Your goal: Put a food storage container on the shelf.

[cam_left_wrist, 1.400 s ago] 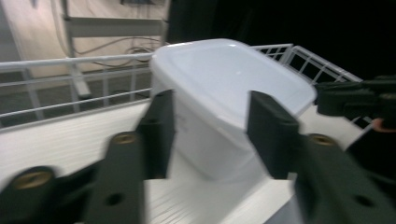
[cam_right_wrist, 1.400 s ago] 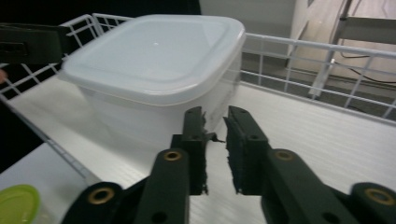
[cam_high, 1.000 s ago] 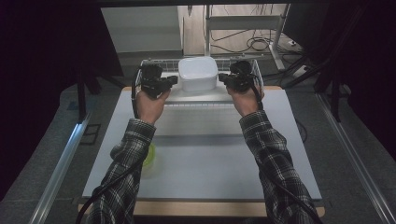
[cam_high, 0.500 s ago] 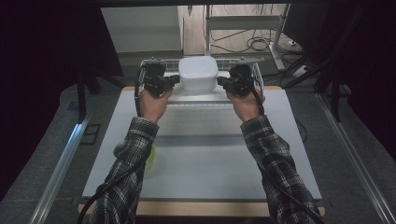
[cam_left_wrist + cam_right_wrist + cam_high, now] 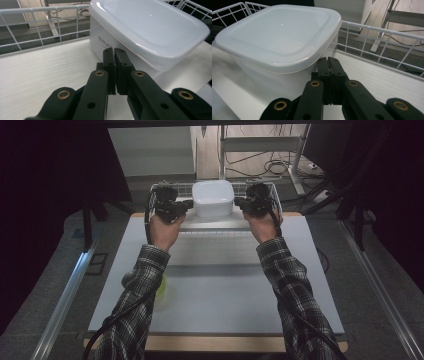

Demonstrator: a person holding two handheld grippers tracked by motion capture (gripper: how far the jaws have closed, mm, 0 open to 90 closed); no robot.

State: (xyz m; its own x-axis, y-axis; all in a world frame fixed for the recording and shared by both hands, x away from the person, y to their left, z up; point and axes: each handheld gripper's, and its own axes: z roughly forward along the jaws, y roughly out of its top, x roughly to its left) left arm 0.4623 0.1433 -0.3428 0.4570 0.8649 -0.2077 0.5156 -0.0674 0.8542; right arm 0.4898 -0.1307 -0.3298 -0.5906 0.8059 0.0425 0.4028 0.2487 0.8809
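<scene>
White lidded container (image 5: 213, 198), squarish with rounded corners, standing in a white wire basket (image 5: 272, 195) at the far edge of the bench (image 5: 210, 295); lid on, faint printed text on one side wall; left tongs (image 5: 115, 56) with jaws pressed together, tips at the container's left wall below the lid rim, contact cannot be told; right tongs (image 5: 329, 62) likewise closed with nothing between, tips at the right wall under the rim; plaid-sleeved forearms reaching in from the near side; a yellow-green object (image 5: 161, 287) beside the left sleeve.
</scene>
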